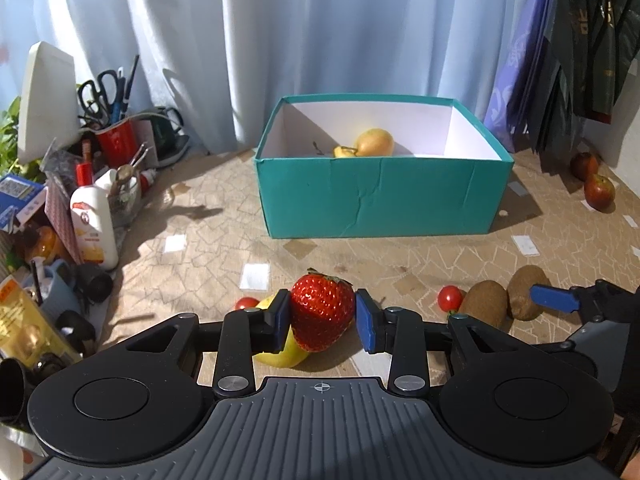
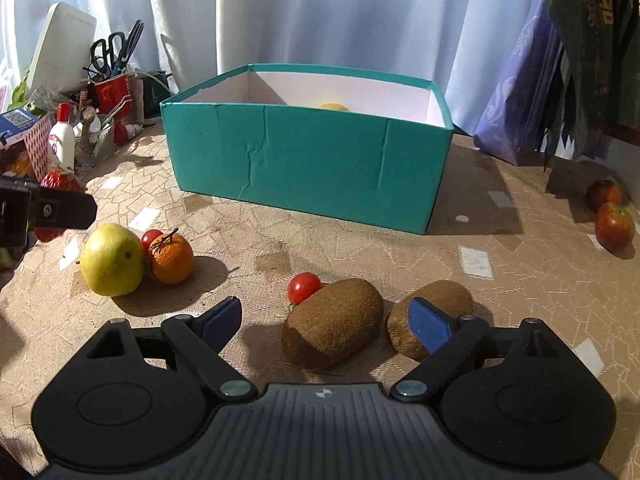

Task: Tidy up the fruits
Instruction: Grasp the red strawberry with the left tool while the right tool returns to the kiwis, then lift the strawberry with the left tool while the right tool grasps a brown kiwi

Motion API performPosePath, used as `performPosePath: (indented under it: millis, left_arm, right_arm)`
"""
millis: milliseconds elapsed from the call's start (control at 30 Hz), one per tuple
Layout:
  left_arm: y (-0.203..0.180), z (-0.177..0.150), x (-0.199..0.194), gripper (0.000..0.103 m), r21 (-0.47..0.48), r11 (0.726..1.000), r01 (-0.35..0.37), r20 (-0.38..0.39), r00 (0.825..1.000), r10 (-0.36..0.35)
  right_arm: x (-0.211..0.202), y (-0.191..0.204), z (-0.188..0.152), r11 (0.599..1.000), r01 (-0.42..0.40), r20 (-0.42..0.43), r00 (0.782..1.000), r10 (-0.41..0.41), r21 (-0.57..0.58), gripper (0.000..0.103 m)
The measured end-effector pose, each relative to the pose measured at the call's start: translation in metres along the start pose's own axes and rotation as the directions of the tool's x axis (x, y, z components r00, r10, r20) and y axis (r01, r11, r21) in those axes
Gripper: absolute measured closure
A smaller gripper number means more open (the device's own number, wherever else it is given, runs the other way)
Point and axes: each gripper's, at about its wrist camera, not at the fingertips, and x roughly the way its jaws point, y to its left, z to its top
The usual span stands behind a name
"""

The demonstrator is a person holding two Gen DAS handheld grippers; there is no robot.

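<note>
My left gripper (image 1: 323, 316) is shut on a red strawberry (image 1: 322, 312) and holds it above the table, over a yellow-green pear (image 1: 280, 354). The strawberry also shows at the left edge of the right wrist view (image 2: 56, 182). My right gripper (image 2: 326, 320) is open, its jaws either side of the near kiwi (image 2: 332, 322); a second kiwi (image 2: 436, 316) lies behind its right finger. A teal box (image 2: 312, 160) stands ahead and holds a yellow fruit (image 1: 374, 142).
On the table lie the pear (image 2: 112, 260), an orange (image 2: 172, 258), cherry tomatoes (image 2: 304, 286) (image 1: 450, 298) and two red apples (image 2: 614, 226) at far right. Clutter with a white bottle (image 1: 94, 220) and a red cup of scissors (image 1: 116, 142) fills the left side. Hanging bags (image 2: 580, 60) are at right.
</note>
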Motion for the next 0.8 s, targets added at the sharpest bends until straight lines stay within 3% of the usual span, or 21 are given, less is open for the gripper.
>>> performPosePath:
  millis: [233, 433, 567, 633, 767, 800]
  left_arm:
    - [0.005, 0.004, 0.003, 0.065, -0.016, 1.000, 0.000, 0.000, 1.000, 0.000]
    - [0.006, 0.006, 0.008, 0.065, -0.017, 1.000, 0.010, -0.009, 1.000, -0.010]
    - [0.008, 0.007, 0.011, 0.065, -0.019, 1.000, 0.018, -0.012, 1.000, -0.018]
    - [0.009, 0.008, 0.013, 0.065, -0.020, 1.000, 0.019, -0.016, 1.000, -0.020]
    - [0.011, 0.010, 0.019, 0.065, -0.030, 0.999, 0.033, -0.028, 0.999, -0.034]
    - [0.011, 0.010, 0.020, 0.065, -0.030, 0.999, 0.038, -0.030, 0.999, -0.039]
  right_arm:
    - [0.019, 0.006, -0.002, 1.000, -0.013, -0.058, 0.998, 0.012, -0.009, 0.019]
    - [0.027, 0.004, 0.003, 0.999, 0.015, -0.066, 0.998, -0.012, 0.037, 0.022]
    - [0.033, 0.011, 0.007, 0.998, 0.057, -0.078, 0.995, -0.058, -0.012, 0.024]
    - [0.035, 0.014, 0.007, 0.995, 0.082, -0.073, 0.994, -0.086, -0.055, 0.030]
    - [0.034, 0.007, 0.008, 0.990, 0.114, -0.055, 0.991, -0.118, -0.077, 0.058]
    - [0.034, 0.004, 0.009, 0.991, 0.109, -0.058, 0.992, -0.113, -0.081, 0.058]
